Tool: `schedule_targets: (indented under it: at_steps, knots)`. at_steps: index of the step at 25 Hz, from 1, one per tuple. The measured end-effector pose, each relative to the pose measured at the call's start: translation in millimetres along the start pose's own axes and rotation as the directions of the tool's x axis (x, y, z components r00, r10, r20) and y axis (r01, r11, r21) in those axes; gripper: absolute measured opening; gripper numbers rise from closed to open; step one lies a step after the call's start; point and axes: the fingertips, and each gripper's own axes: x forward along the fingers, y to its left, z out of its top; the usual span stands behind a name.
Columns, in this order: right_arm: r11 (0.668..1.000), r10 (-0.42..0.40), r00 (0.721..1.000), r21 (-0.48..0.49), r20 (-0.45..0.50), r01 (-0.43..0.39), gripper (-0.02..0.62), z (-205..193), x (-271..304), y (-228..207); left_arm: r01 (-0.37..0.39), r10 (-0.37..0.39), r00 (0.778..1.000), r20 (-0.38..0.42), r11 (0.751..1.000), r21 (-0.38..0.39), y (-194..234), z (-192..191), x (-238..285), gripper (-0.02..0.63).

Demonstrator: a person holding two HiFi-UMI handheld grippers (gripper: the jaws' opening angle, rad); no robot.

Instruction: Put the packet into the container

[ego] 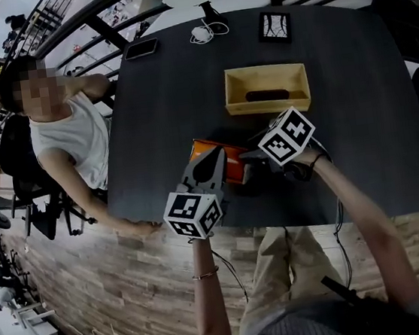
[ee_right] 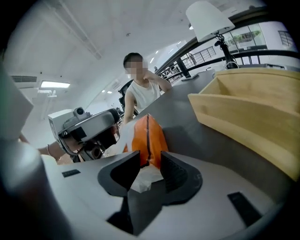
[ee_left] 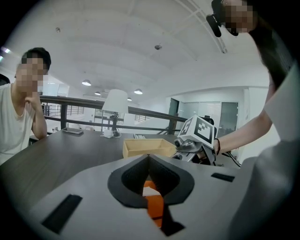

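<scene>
Right gripper view: the right gripper [ee_right: 149,161] stands wide, with the crinkly clear tail of the orange packet [ee_right: 149,136] loose between its jaws. The left gripper [ee_left: 149,159] looks pinched on the far end, low at the dark matte surface [ego: 348,62]. My worry is that slick, floppy film on one pinch could sag or slip before it reaches the open boxy wooden container [ego: 269,107] beyond.

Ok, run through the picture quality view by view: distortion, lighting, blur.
Head view: fisheye bows the table edges; flat, dim light. Left gripper view: dark round vignette, bright ceiling. Right gripper view: same vignette; the container looms stretched.
</scene>
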Motion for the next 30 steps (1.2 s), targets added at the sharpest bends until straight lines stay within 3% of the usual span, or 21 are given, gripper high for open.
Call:
schedule_targets:
  at_steps: [4,11,21,30]
  knots:
    - [1.000,0.018,1.000,-0.013,-0.018,-0.019,0.132,0,0,-2,-0.001,0.001,1.000,-0.002,1.000,-0.006,1,-4,3,0.008]
    - [1.000,-0.018,1.000,-0.026,-0.018,0.017,0.061,4,2,-2,-0.006,0.006,1.000,-0.007,1.000,-0.006,5,-5,1,0.008]
    - [0.990,-0.056,0.998,-0.131,0.027,0.059,0.044,27,-15,12,-0.015,0.015,1.000,0.024,1.000,0.010,15,11,-13,0.008]
    - [0.973,-0.130,0.989,-0.183,0.075,0.142,0.041,46,-52,20,0.022,-0.025,0.998,0.063,0.998,0.057,14,38,-21,0.008]
